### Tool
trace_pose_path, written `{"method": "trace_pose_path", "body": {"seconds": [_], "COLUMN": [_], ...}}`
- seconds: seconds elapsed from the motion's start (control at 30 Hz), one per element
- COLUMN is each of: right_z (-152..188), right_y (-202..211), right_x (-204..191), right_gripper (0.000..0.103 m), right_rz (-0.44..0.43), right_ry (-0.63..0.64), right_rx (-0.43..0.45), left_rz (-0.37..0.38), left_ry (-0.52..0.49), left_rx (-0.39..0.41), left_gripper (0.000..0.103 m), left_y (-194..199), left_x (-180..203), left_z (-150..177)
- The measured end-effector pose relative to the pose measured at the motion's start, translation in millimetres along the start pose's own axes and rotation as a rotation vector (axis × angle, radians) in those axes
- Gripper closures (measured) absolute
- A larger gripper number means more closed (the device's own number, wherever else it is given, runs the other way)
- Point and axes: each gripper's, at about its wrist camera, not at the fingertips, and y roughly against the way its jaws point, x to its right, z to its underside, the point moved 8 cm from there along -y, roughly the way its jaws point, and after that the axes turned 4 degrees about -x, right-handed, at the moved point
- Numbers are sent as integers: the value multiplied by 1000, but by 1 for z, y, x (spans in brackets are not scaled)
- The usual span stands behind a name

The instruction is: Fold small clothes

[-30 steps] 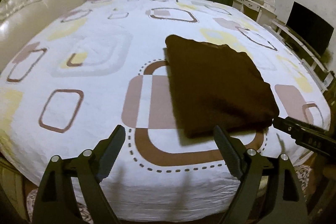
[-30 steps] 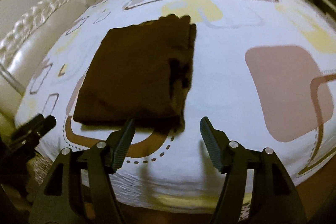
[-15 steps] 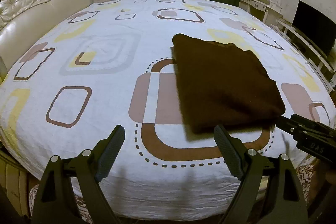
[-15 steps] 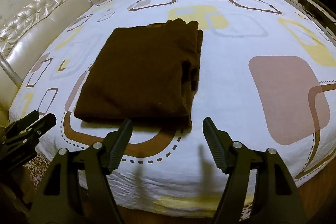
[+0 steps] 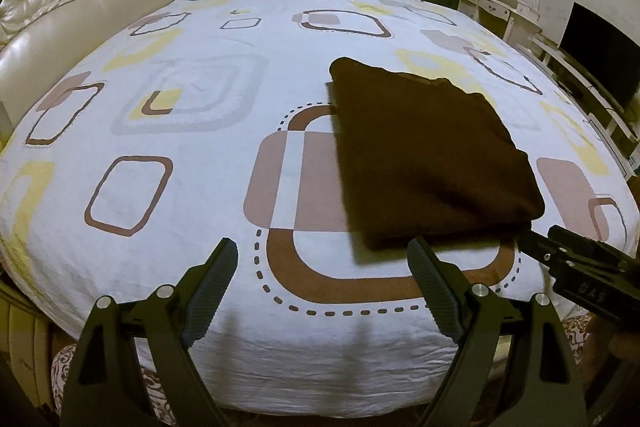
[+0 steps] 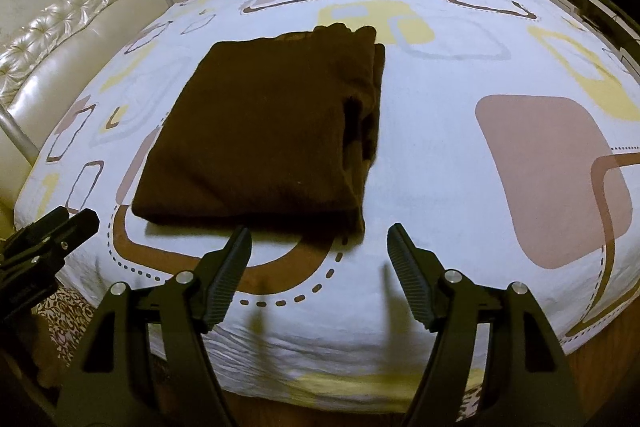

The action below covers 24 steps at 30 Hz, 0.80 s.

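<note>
Your folded dark brown knit garment [image 6: 260,135] lies on the patterned white bedsheet [image 5: 192,211]; only your right view shows its layered edges at three o'clock. Your left gripper [image 5: 322,259] gapes wide, empty; your right gripper [image 6: 319,245], just opening, holds nothing.

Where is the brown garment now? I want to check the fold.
The brown garment lies folded flat on the patterned bedsheet near the bed's front edge, left of centre in the right wrist view, right of centre in the left.
</note>
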Motion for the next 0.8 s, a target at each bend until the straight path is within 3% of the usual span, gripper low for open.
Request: {"method": "trace_pose_path", "body": {"seconds": [0.8], "right_z": [3], "right_y": [-3], "right_x": [-1], "right_gripper": [33], "right_rz": [-1], "right_ry": [-1], "right_rx": [-11], "left_rz": [-5], "left_ry": [-9], "left_rx": [3], "left_gripper": [17], "left_y": [3], "left_x": [5], "left_z": [0]}}
